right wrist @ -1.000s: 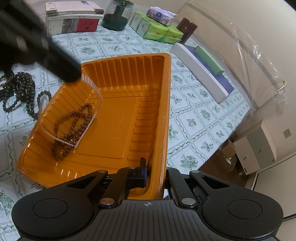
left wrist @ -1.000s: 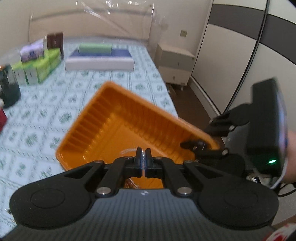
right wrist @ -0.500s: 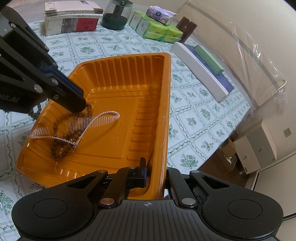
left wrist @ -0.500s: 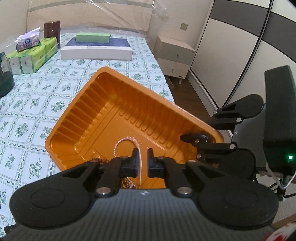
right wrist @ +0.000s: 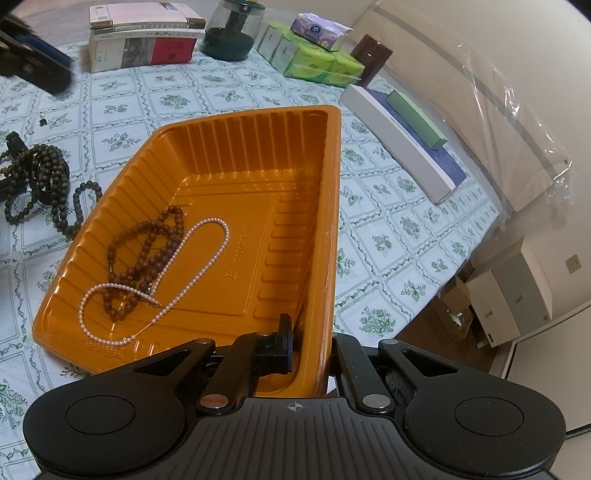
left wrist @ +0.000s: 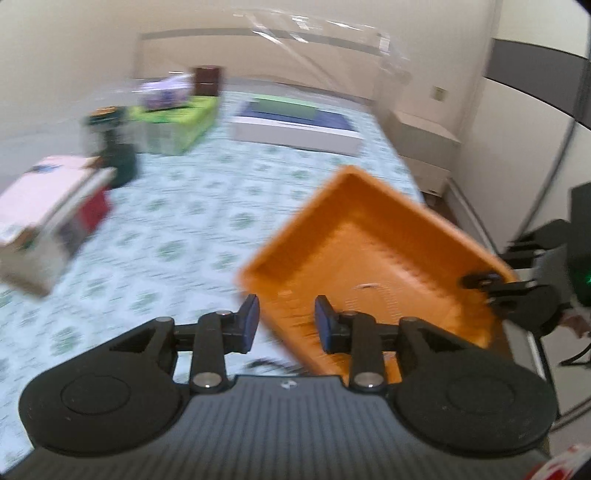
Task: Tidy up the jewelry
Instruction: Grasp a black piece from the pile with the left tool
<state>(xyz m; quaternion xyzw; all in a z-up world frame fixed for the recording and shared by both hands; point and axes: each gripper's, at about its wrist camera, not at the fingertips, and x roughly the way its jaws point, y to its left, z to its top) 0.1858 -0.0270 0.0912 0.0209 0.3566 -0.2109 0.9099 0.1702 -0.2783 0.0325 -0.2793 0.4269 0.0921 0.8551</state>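
An orange plastic tray (right wrist: 332,192) lies on the patterned tablecloth. It holds a brown bead necklace (right wrist: 147,254) and a white pearl necklace (right wrist: 207,258) draped over it. My right gripper (right wrist: 308,345) is shut on the tray's near rim. A pile of dark bead necklaces (right wrist: 40,184) lies on the cloth left of the tray. My left gripper (left wrist: 286,325) is open and empty, above the cloth at the tray's left corner (left wrist: 369,251); its view is blurred. It shows in the right wrist view (right wrist: 37,70) at the top left.
Stacked books (right wrist: 144,37), a dark glass jar (right wrist: 234,33), green tissue packs (right wrist: 314,55), a brown jar (right wrist: 373,59) and a long white box (right wrist: 399,144) stand along the table's far side. The table edge and a white cabinet (right wrist: 513,295) are at the right.
My left gripper has opened, let go of the pearl necklace into the tray, and swung away to the left. The right gripper and the tray have stayed still.
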